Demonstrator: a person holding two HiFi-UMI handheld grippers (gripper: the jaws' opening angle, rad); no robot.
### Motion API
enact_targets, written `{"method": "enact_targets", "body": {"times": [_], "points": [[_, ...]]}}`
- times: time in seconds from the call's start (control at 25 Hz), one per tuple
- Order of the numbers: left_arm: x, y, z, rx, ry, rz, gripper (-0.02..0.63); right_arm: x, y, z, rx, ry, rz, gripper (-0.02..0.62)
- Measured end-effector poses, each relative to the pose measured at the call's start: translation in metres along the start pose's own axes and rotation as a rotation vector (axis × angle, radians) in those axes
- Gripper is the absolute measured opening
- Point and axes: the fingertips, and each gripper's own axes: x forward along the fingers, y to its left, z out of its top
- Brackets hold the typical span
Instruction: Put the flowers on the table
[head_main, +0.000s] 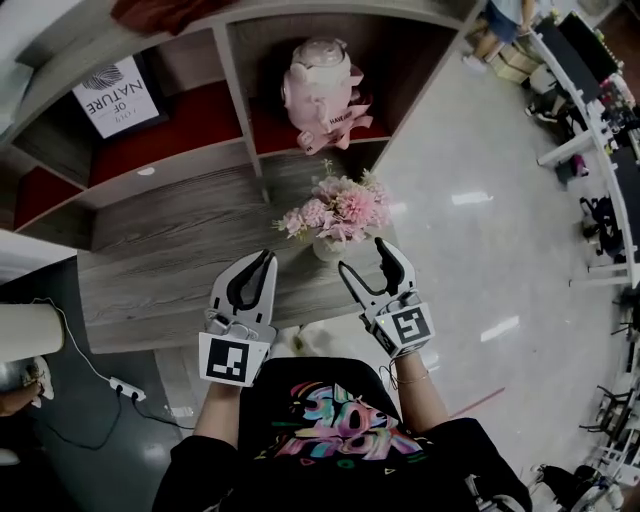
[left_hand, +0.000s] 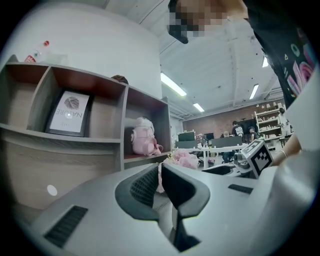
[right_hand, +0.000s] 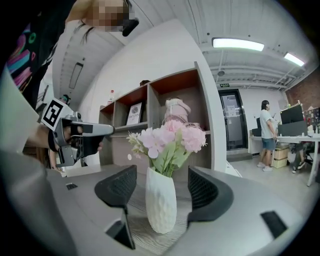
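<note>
Pink flowers stand upright in a white ribbed vase on the grey wood-grain table. In the right gripper view the vase rests on the table between the two dark pads, with a gap on each side, and the flowers rise above it. My right gripper is open around the vase without touching it. My left gripper hovers to the left of the vase, its jaws shut on nothing. In the left gripper view the flowers peek out beyond the closed pads.
Behind the table a shelf unit holds a pink plush toy and a framed sign. A power strip with its cable lies on the dark floor at left. Desks line the shiny floor at right, with a person standing far off.
</note>
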Motion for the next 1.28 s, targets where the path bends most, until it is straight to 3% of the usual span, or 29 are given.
{"method": "enact_targets", "body": {"times": [0.08, 0.52, 1.0, 1.28], "points": [[-0.001, -0.003, 0.011, 0.009, -0.016, -0.014, 0.037, -0.006, 0.001, 0.016, -0.016, -0.009, -0.010, 0.274], [-0.001, -0.011, 0.045, -0.004, -0.074, -0.119, 0.037, -0.016, 0.032, 0.110, -0.023, -0.142, 0.091, 0.166], [-0.006, -0.009, 0.045, -0.035, -0.065, -0.136, 0.037, -0.005, 0.042, 0.118, 0.021, -0.137, 0.146, 0.026], [-0.008, -0.003, 0.032, -0.040, -0.034, -0.141, 0.037, 0.000, 0.047, 0.114, 0.047, -0.134, 0.161, 0.018]]}}
